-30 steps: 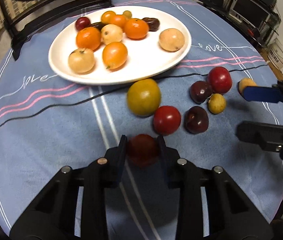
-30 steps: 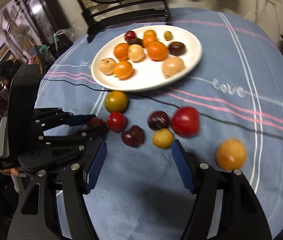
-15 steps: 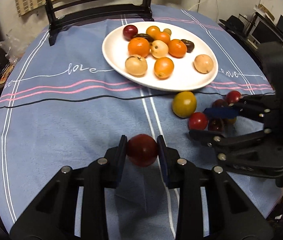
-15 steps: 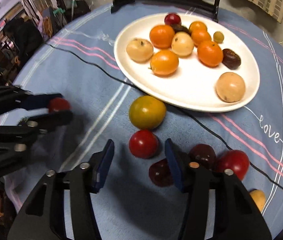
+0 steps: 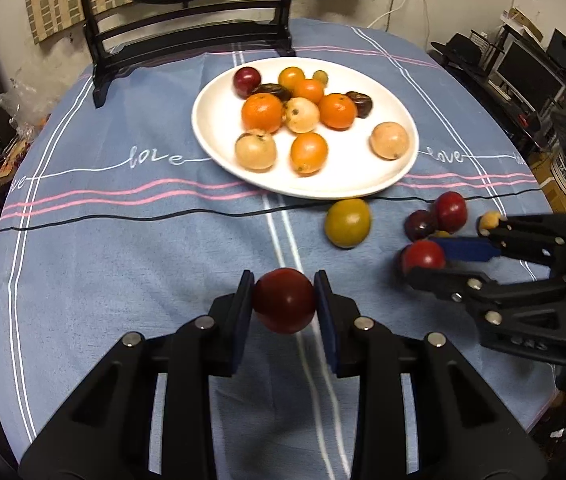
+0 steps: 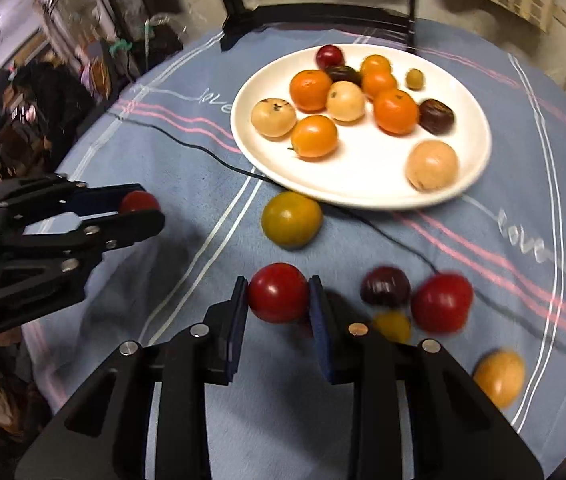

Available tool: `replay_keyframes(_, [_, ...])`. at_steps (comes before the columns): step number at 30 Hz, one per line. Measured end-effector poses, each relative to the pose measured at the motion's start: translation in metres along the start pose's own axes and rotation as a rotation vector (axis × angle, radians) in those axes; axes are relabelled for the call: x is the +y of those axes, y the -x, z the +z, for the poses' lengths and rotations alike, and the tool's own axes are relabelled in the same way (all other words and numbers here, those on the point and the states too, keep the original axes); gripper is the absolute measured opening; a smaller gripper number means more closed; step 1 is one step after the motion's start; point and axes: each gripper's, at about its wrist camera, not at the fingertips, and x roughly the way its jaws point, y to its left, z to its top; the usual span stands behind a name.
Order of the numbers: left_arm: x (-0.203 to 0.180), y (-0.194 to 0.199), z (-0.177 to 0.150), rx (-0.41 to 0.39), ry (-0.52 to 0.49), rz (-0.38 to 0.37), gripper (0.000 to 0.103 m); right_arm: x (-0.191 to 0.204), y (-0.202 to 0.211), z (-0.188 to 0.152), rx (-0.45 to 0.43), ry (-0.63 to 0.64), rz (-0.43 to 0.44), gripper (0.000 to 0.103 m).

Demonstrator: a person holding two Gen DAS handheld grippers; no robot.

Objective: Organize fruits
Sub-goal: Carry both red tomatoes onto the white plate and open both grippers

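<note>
My left gripper (image 5: pixel 284 299) is shut on a dark red fruit (image 5: pixel 284 300), held above the blue cloth in front of the white plate (image 5: pixel 219 140). It also shows in the right wrist view (image 6: pixel 139 210). My right gripper (image 6: pixel 278 296) is shut on a red tomato (image 6: pixel 277 292), low over the cloth; it shows in the left wrist view (image 5: pixel 423 264) too. The plate (image 6: pixel 363 184) holds several orange, pale and dark fruits. Loose on the cloth are a yellow-green fruit (image 6: pixel 291 219), a dark plum (image 6: pixel 385 286), a red fruit (image 6: pixel 441 303), a small yellow one (image 6: pixel 391 325) and an orange one (image 6: pixel 499 378).
A black chair or mirror stand (image 5: pixel 187 44) stands at the table's far edge. A thin black cable (image 6: pixel 203 152) runs across the cloth in front of the plate. Shelves with electronics (image 5: pixel 523 76) stand to the right of the round table.
My right gripper has closed on the red tomato, which it only straddled before. My left gripper has lifted and pulled back with the dark red fruit, so more of the table shows.
</note>
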Motion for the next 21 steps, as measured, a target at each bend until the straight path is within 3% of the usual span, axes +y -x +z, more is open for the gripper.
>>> replay_keyframes(10, [-0.050,-0.011,-0.011,0.072,-0.080,-0.051,0.031,-0.021,0.032,-0.048,-0.058,-0.157,0.002,0.031])
replay_keyframes(15, [-0.063,-0.002,0.013,0.042,-0.108,-0.026,0.031,-0.028,0.056,-0.040,-0.131,-0.184,-0.004,0.031])
replay_keyframes(21, [-0.063,0.014,0.052,-0.022,-0.108,0.011,0.031,-0.035,0.083,-0.007,-0.222,-0.156,-0.025,0.031])
